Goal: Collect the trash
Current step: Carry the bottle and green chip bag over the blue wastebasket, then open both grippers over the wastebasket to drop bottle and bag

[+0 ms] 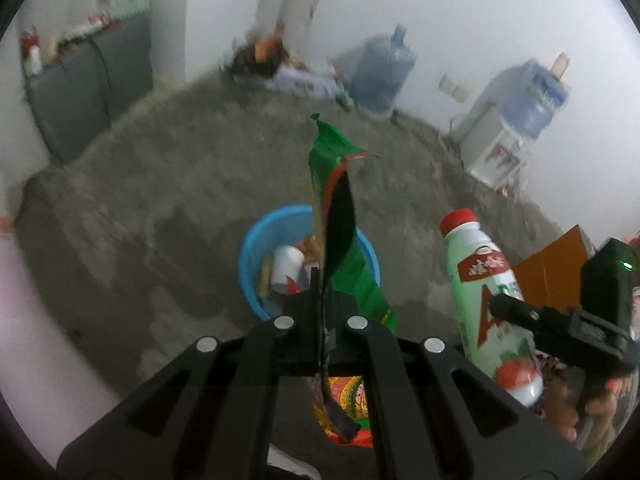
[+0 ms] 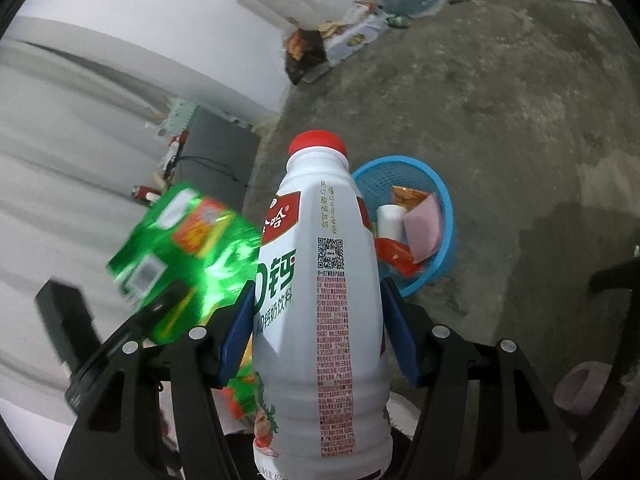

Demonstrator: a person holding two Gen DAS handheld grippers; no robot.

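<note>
Both hands carried trash toward the blue basket [image 2: 404, 168].

The left gripper [image 1: 322, 280] was clamped on a green snack wrapper [image 1: 332, 152] at frame centre; the right gripper [image 2: 320, 320] squeezed a white drink bottle [image 2: 320, 280] between its blue pads [image 2: 400, 336]. The basket, lower centre, already held litter. Next, likely, each load needed bringing over the rim and releasing.

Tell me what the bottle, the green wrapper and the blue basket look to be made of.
Bottle: opaque white plastic, likely, with moulded ribs and red screw cap.
Green wrapper: thin glossy film, crinkled, mirror-like glare.
Blue basket: moulded plastic, apparently; lattice wall shows.
</note>
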